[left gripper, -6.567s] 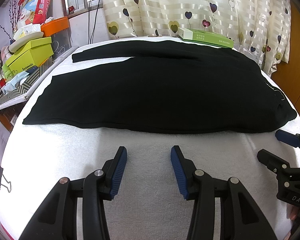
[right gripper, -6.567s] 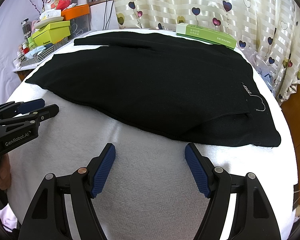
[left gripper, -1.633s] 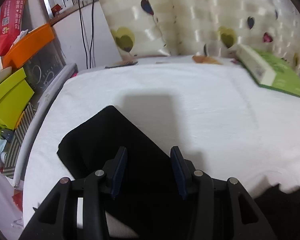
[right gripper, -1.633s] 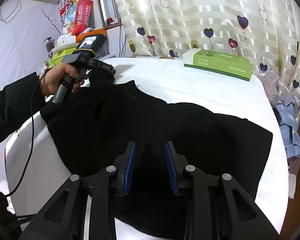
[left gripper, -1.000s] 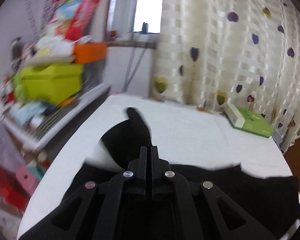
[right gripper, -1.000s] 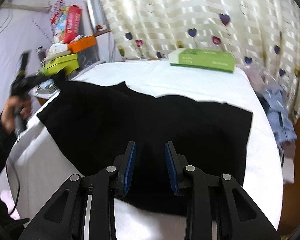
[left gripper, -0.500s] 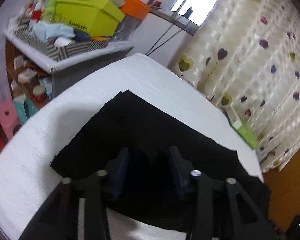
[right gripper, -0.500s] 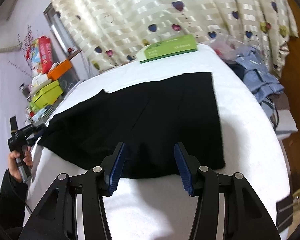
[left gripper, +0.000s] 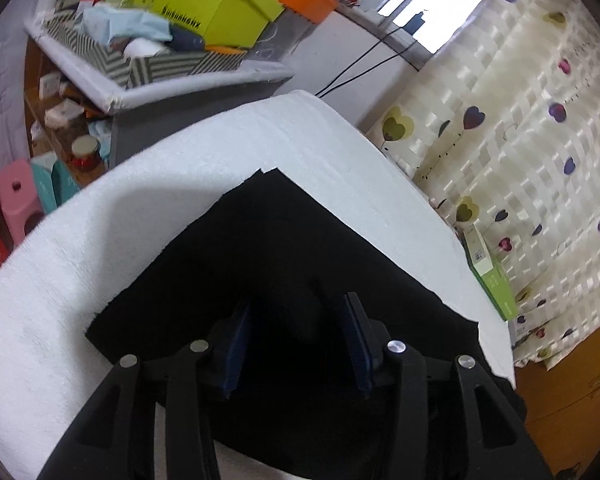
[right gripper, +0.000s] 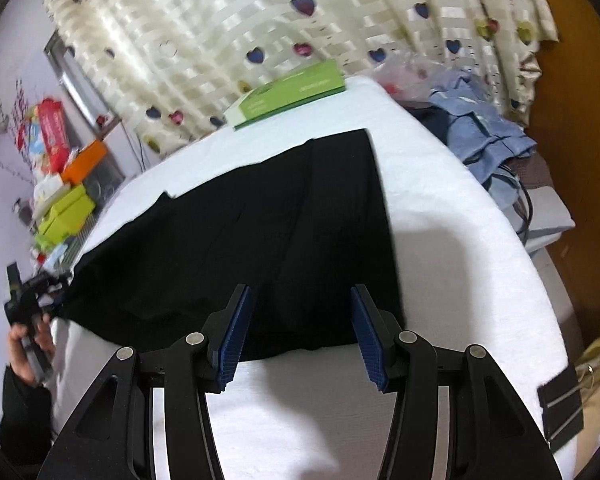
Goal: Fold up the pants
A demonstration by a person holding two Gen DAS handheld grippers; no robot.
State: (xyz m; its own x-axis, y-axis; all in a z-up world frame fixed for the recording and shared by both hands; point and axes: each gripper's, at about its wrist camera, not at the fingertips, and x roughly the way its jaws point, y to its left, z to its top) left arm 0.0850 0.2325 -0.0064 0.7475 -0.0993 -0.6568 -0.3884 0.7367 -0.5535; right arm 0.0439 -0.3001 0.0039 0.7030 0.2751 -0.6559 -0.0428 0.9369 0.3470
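1. Since the frames of a second or so ago, both pairs of fingers have been let go of the cloth: the right gripper (right gripper: 300, 330) is spread wide and pulled back to the near hem, and the left gripper (left gripper: 298, 342) is parted over the fabric with nothing pinched.
2. Between and beyond the fingers the black pants (right gripper: 236, 232) are seen lying flat on the white towel-covered worktop (right gripper: 460, 240), as one broad dark panel.
3. One fold is judged done: the legs seem laid one over the other, edges roughly matched, with a small step at the far corner.
4. A further fold along the length is judged left, plus some smoothing.
5. Farther out, a green box (right gripper: 288, 94) lies at the far edge, clear of the pants, before the heart-patterned curtain (right gripper: 300, 20).
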